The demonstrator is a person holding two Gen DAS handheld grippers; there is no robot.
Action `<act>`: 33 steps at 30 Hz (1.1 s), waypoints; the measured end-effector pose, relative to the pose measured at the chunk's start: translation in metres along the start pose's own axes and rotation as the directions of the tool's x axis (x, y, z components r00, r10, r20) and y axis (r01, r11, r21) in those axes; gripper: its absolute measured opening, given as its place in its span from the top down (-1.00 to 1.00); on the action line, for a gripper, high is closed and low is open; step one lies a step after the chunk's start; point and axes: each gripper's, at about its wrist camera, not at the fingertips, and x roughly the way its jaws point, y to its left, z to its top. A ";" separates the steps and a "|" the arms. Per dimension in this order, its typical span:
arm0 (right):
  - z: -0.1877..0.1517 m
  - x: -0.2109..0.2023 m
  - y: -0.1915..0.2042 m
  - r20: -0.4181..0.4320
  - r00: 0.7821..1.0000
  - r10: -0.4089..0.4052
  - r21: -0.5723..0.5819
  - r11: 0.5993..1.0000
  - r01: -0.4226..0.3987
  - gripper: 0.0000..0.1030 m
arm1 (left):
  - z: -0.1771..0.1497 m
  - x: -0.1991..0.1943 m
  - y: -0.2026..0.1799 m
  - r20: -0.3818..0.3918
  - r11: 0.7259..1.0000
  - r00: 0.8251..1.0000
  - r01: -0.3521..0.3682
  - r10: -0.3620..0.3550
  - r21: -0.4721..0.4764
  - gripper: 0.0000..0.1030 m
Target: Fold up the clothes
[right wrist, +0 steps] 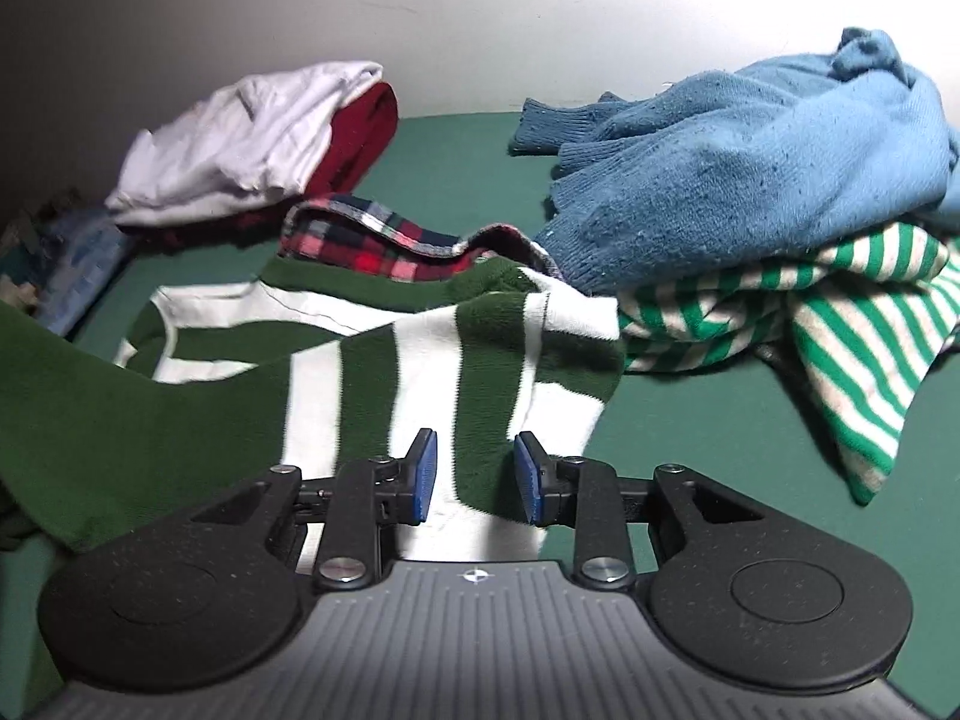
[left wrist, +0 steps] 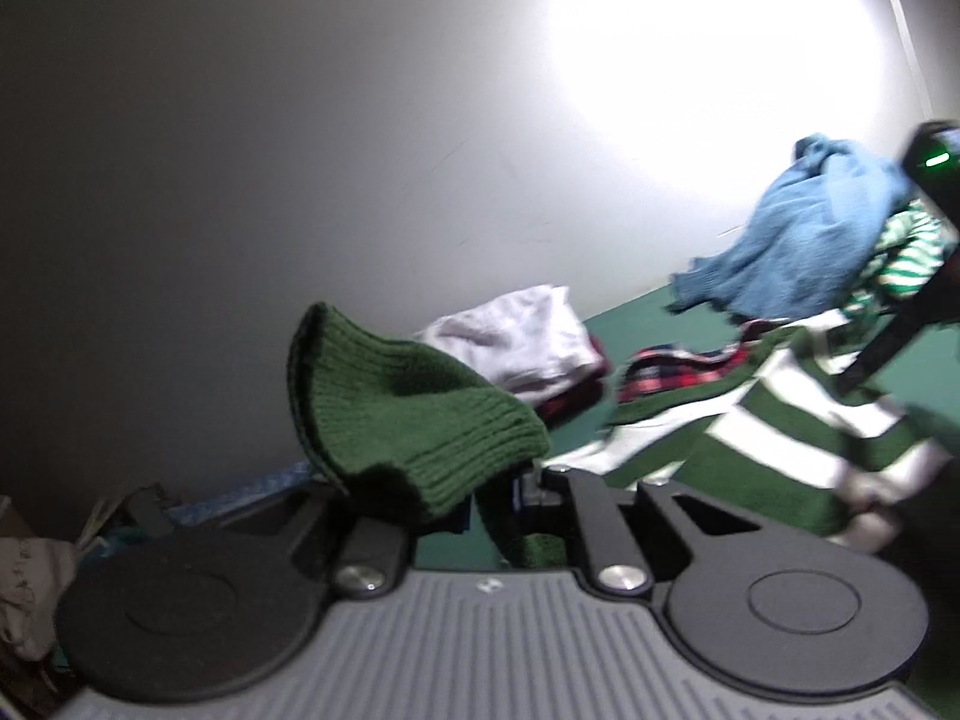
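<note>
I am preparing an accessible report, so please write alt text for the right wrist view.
The right gripper, its blue-padded jaws apart, hovers over a dark green and white wide-striped knitted sweater on a green table. Behind lie a red plaid shirt, a folded white garment over a dark red one, and a crumpled blue knitted sweater on a bright green and white thin-striped garment.

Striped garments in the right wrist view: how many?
2: the wide-striped green-and-white sweater lies under the right gripper; the narrow-striped green-and-white top lies right, under the blue sweater. Others may be buried.

Two striped sweaters (right wrist: 372,360); one blue sweater (right wrist: 750,180); one plaid shirt (right wrist: 372,246); two hand-held grippers (right wrist: 474,474).
</note>
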 end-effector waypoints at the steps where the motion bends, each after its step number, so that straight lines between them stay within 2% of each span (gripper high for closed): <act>1: 0.001 0.002 0.002 -0.005 1.000 -0.018 -0.001 1.000 0.018 0.41 | -0.001 -0.008 -0.008 0.008 1.000 1.000 0.029 -0.029 0.002 0.77; 5: 0.004 0.003 -0.001 -0.005 1.000 -0.012 0.031 0.999 0.013 0.41 | -0.013 -0.030 -0.042 0.030 0.993 0.993 0.111 -0.112 0.040 0.78; 8: 0.005 0.002 0.000 -0.007 1.000 -0.009 0.028 1.000 0.009 0.41 | -0.021 -0.033 -0.062 0.014 0.988 0.990 0.138 -0.139 0.070 0.78; 11: 0.007 -0.003 0.000 -0.018 0.999 0.033 0.054 0.998 -0.032 0.40 | -0.026 -0.037 -0.074 0.008 0.983 0.987 0.158 -0.160 0.098 0.78; 14: 0.006 -0.007 0.004 -0.032 0.994 0.107 0.090 0.991 -0.104 0.36 | -0.032 -0.045 -0.084 0.013 0.974 0.982 0.183 -0.187 0.135 0.78; 19: 0.003 -0.012 0.019 -0.070 0.958 0.279 0.155 0.951 -0.266 0.30 | -0.038 -0.053 -0.098 0.026 0.958 0.977 0.203 -0.213 0.204 0.78; 25: 0.000 -0.015 0.042 -0.094 0.919 0.383 0.164 0.916 -0.365 0.25 | -0.041 -0.057 -0.104 0.029 0.947 0.972 0.221 -0.234 0.231 0.78; 30: -0.004 -0.010 0.051 -0.128 0.898 0.421 0.169 0.901 -0.399 0.25 | -0.041 -0.061 -0.103 0.026 0.944 0.970 0.230 -0.243 0.235 0.78; 32: -0.006 -0.009 0.054 -0.131 0.892 0.434 0.169 0.896 -0.411 0.32 | -0.042 -0.063 -0.103 0.024 0.943 0.969 0.233 -0.246 0.238 0.78; 33: -0.007 -0.010 0.055 -0.129 0.893 0.432 0.161 0.897 -0.411 0.63 | -0.043 -0.064 -0.104 0.024 0.942 0.969 0.234 -0.247 0.241 0.78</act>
